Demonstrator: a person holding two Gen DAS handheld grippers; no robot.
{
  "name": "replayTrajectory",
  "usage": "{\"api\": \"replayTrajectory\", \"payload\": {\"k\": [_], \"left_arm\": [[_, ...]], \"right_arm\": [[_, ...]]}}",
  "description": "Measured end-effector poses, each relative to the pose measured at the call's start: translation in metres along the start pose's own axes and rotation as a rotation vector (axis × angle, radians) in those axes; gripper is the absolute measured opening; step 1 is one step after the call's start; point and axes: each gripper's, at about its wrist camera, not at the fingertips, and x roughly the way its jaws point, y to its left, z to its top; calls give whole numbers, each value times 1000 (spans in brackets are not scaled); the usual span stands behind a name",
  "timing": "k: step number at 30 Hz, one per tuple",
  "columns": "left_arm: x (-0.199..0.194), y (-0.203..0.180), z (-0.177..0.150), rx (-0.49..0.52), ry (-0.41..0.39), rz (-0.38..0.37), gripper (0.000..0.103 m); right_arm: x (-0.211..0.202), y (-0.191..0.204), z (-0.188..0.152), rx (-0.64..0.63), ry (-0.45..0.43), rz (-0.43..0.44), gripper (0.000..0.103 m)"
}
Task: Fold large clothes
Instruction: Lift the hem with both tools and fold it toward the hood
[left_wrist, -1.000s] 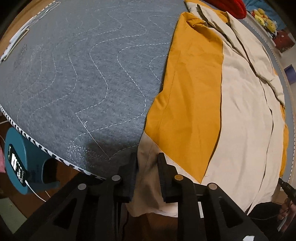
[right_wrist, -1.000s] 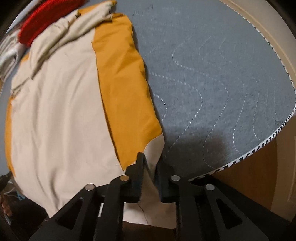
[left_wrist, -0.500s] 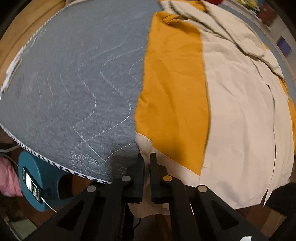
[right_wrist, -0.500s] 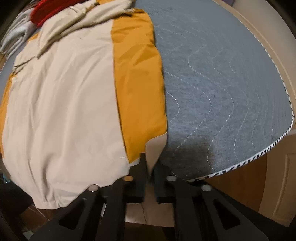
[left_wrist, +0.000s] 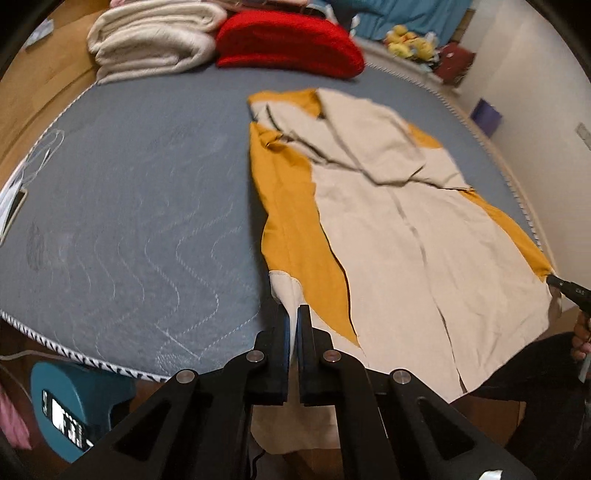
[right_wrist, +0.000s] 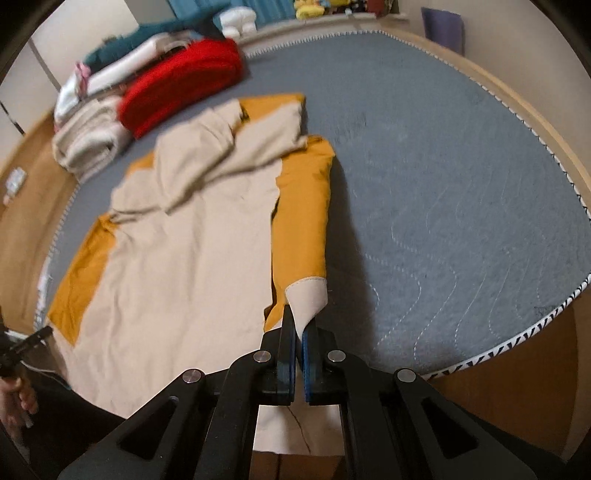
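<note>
A large beige and mustard-yellow garment (left_wrist: 388, 229) lies spread lengthwise on a round grey quilted mattress (left_wrist: 129, 206). It also shows in the right wrist view (right_wrist: 192, 236). My left gripper (left_wrist: 294, 314) is shut on the garment's near left hem corner, where the beige lining is turned up. My right gripper (right_wrist: 298, 325) is shut on the near right hem corner, with beige cloth pinched between its fingers. Both corners are lifted off the mattress edge. The hem hangs down below the grippers.
Folded cream blankets (left_wrist: 155, 40) and a red cushion (left_wrist: 288, 44) lie at the mattress's far side; they also show in the right wrist view (right_wrist: 184, 81). A teal device (left_wrist: 70, 410) stands on the floor at the near left. A wooden rim (right_wrist: 517, 122) rings the mattress.
Both grippers have closed on the garment's near hem corners and risen, tilting the views up so the far blankets and cushion come into sight.
</note>
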Motion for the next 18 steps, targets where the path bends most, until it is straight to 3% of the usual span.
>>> {"api": "replayTrajectory", "payload": {"k": [11, 18], "left_arm": [[-67, 3, -25, 53, -4, -174, 1], [-113, 9, -40, 72, 7, -225, 1]], "right_arm": [[-91, -20, -23, 58, -117, 87, 2], [-169, -42, -52, 110, -180, 101, 2]]}}
